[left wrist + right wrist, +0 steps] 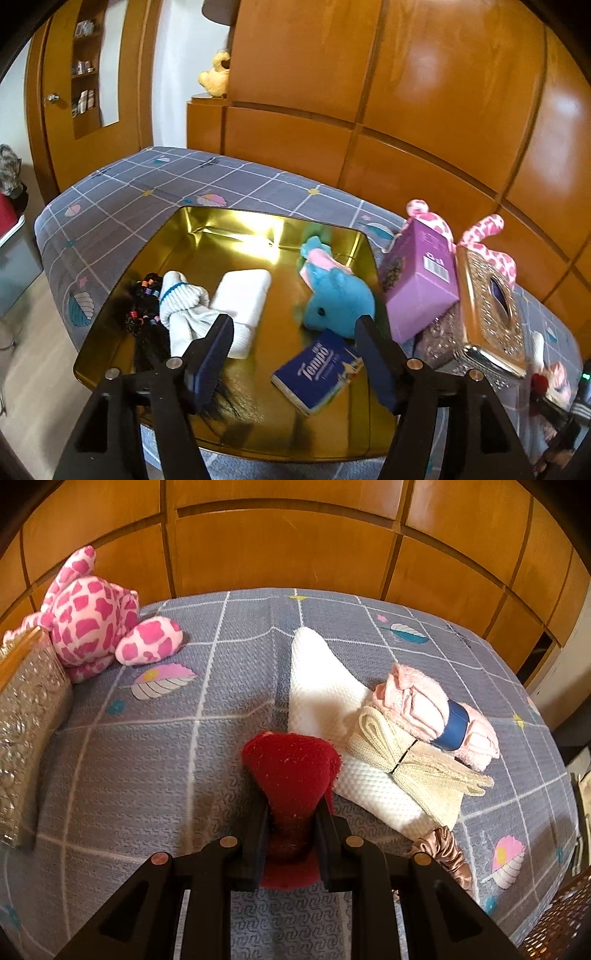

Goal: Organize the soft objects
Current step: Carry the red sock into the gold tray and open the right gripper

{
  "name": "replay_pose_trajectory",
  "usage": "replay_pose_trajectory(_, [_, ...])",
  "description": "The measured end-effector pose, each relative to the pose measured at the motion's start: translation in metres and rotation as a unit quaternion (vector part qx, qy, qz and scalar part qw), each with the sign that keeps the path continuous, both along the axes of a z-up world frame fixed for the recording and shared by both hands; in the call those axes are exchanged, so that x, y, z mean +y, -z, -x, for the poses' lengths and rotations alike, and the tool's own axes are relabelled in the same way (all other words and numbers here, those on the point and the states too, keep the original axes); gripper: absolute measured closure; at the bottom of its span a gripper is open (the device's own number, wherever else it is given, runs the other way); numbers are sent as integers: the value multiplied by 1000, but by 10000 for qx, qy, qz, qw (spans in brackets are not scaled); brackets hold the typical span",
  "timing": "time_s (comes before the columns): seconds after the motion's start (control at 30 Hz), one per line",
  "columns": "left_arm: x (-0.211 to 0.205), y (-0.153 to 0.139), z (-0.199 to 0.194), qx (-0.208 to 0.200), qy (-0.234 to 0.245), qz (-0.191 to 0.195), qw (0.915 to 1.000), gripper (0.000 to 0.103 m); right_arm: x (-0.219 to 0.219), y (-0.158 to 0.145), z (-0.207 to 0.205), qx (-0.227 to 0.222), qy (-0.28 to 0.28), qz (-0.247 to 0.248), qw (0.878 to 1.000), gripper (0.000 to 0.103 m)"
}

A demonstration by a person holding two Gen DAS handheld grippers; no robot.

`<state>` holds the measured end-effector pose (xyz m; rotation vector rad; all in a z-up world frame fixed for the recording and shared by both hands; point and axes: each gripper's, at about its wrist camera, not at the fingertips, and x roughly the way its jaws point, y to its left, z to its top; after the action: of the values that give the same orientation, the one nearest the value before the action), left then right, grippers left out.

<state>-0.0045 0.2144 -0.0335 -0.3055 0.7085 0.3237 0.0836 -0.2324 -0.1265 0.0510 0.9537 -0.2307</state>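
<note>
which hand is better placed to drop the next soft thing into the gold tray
Right. Its tool is already shut on a red fuzzy item, ready to carry over. The left tool is open and empty above the gold tray, so it would first have to fetch something.

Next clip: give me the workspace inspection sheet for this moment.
Surface: bed with grey checked sheet.
Job's things: gold tray holds blue plush, white socks, Tempo tissue pack; pink spotted plush, pink towel roll, white cloth on bed.
Clutter: purple box, silver tissue box.
Grippers: left gripper open; right gripper shut on red fuzzy item.
Cables: nothing seen.
Surroundings: wooden panelling.
</note>
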Motion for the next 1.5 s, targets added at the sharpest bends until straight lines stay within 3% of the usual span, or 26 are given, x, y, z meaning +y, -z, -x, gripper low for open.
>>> replay_pose_trajectory(0.3, [-15, 0, 4, 50, 232, -33, 9997, 34, 31, -18, 1, -303, -458, -335, 9979, 82])
replay_pose_trajectory(0.6, [-26, 1, 4, 79, 382, -48, 9992, 33, 83, -62, 1, -861, -1268, -754, 9853, 82])
replay_pose_trajectory(0.97, [-31, 1, 8, 91, 464, -59, 9989, 32, 171, -120, 1, -1433, -2601, -1270, 9464, 82])
replay_pose_trajectory(1.2, [-19, -1, 16, 52, 283, -35, 9996, 32, 227, -125, 9, -1290, -3405, -1482, 9195, 82])
replay_pose_trajectory(1.5, [12, 2, 26, 28, -228, 33, 9997, 32, 289, -113, 18, -922, -4092, -1553, 8944, 82])
